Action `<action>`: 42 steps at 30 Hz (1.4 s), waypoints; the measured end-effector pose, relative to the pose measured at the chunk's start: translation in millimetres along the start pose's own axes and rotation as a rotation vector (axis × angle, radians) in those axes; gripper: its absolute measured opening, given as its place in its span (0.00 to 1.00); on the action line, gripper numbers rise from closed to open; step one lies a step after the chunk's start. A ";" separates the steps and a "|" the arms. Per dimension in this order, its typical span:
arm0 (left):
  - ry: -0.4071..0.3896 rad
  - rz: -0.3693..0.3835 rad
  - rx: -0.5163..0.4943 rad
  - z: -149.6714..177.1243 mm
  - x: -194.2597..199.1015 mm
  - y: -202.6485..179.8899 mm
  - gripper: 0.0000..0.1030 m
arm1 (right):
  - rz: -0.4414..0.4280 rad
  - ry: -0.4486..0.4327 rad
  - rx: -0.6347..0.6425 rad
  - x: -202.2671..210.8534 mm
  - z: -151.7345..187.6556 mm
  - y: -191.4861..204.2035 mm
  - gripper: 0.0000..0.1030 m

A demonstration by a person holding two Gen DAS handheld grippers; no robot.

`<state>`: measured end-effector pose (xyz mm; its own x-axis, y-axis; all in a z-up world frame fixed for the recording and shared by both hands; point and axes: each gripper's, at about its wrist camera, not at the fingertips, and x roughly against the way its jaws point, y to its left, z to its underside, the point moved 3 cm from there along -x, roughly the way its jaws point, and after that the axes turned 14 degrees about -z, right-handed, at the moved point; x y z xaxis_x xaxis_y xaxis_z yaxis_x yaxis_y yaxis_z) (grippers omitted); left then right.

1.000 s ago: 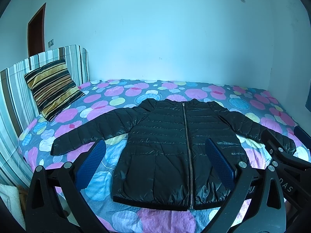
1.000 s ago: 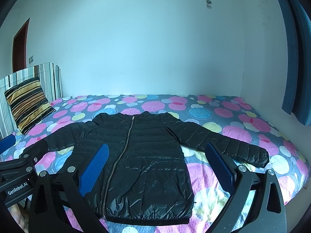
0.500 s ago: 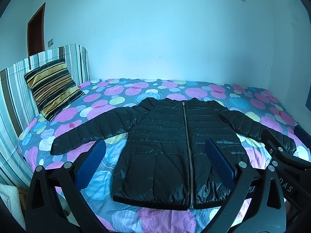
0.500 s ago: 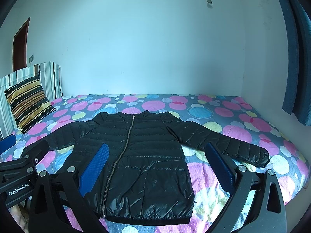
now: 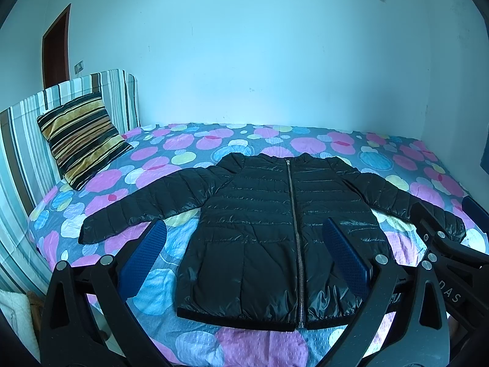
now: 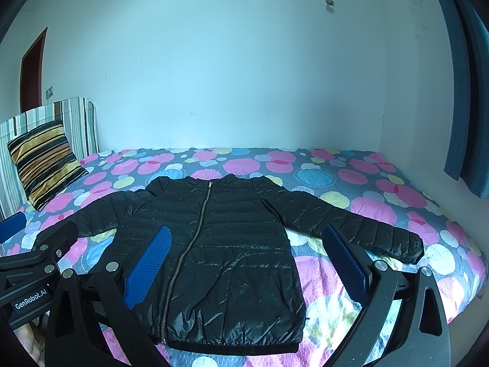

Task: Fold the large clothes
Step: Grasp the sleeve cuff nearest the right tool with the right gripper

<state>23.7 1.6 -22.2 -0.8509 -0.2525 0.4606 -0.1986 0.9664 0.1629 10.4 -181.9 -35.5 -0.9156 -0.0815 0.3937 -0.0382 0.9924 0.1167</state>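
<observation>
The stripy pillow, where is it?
In both views the pillow is far left, leaning on the striped headboard at the head of the bed, left of the jacket.

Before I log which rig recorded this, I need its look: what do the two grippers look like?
Both look alike: black angular frames with triangular cut-outs and round silver bolt heads, each carrying two flat blue textured pads. The left gripper shows blue fingers. The right gripper looks the same. In its view, white "GenRobot.AI" lettering marks the left gripper's body.
</observation>
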 end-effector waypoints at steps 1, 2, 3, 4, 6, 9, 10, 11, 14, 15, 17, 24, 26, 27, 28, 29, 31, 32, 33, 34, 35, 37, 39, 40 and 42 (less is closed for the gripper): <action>0.000 0.000 0.000 1.3 -0.5 0.3 0.98 | 0.000 0.000 0.000 0.1 -0.3 -0.1 0.95; 0.000 0.000 0.000 0.1 -0.1 0.1 0.98 | 0.001 0.000 0.000 -0.1 -0.2 0.1 0.95; 0.001 0.000 0.000 1.4 -0.7 0.3 0.98 | 0.001 0.000 -0.001 -0.5 0.2 0.6 0.95; 0.001 0.001 0.000 0.2 -0.2 0.0 0.98 | 0.000 0.001 -0.001 -0.9 0.4 1.0 0.95; 0.003 0.001 -0.002 2.9 -1.4 -0.9 0.98 | 0.001 0.003 0.000 -0.7 -0.2 0.7 0.95; 0.010 0.001 -0.005 5.3 -5.1 -2.7 0.98 | 0.001 0.008 0.002 -5.3 9.3 1.2 0.95; 0.014 0.001 -0.007 6.1 -7.4 -3.3 0.98 | 0.002 0.010 0.002 -6.5 11.6 2.0 0.95; 0.018 0.000 -0.008 6.2 -9.5 -3.7 0.98 | 0.002 0.011 0.002 -7.8 12.6 2.0 0.95; 0.043 0.002 -0.012 8.0 -20.3 -4.4 0.98 | 0.003 0.025 0.001 -13.7 15.7 0.9 0.95; 0.058 0.003 -0.012 10.3 -26.9 -3.9 0.98 | 0.004 0.032 -0.002 -15.8 15.2 0.7 0.95; 0.082 -0.002 -0.011 9.0 -37.5 -3.1 0.98 | 0.003 0.045 -0.009 -21.2 17.8 -2.0 0.95; 0.225 -0.037 0.008 22.1 -112.3 19.3 0.98 | 0.035 0.104 -0.056 -49.1 23.8 -25.5 0.95; 0.272 -0.070 0.014 26.0 -137.0 30.4 0.98 | 0.053 0.127 -0.081 -60.0 27.1 -37.2 0.95; 0.293 -0.130 0.012 29.8 -156.2 40.0 0.98 | 0.064 0.139 -0.095 -65.8 28.8 -44.6 0.95; 0.300 -0.176 0.003 30.9 -168.1 45.7 0.98 | 0.079 0.151 -0.109 -71.4 30.4 -52.8 0.95; 0.305 -0.225 -0.009 32.1 -180.6 52.1 0.98 | 0.092 0.159 -0.117 -76.0 31.2 -58.2 0.95; 0.317 -0.332 -0.039 36.2 -210.9 69.4 0.98 | 0.131 0.184 -0.151 -88.1 34.0 -77.6 0.95; 0.327 -0.362 -0.046 37.5 -221.4 75.7 0.98 | 0.141 0.190 -0.164 -92.5 34.9 -84.2 0.95; 0.347 -0.410 -0.052 40.8 -238.1 86.8 0.98 | 0.164 0.199 -0.189 -97.5 36.2 -97.1 0.95; 0.365 -0.434 -0.049 43.1 -247.7 95.7 0.98 | 0.188 0.206 -0.209 -101.6 36.9 -108.4 0.95; 0.387 -0.468 -0.041 46.3 -260.7 106.1 0.98 | 0.210 0.211 -0.223 -105.5 36.7 -117.1 0.95; 0.426 -0.539 -0.030 51.8 -282.3 125.4 0.98 | 0.282 0.214 -0.250 -110.5 37.5 -146.4 0.95; 0.444 -0.604 -0.023 57.8 -297.0 140.5 0.98 | 0.336 0.210 -0.273 -114.3 37.7 -170.0 0.95; 0.456 -0.647 -0.031 61.3 -304.6 148.2 0.98 | 0.366 0.206 -0.290 -114.4 38.2 -185.5 0.95; 0.470 -0.703 -0.044 67.4 -314.5 159.2 0.98 | 0.446 0.210 -0.342 -111.9 40.8 -223.6 0.95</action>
<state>226.9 238.1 -199.9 -0.2438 -0.7968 0.5529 -0.5787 0.5770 0.5763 105.1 -390.9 -142.9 -0.7136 0.2856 0.6397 0.4949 0.8518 0.1718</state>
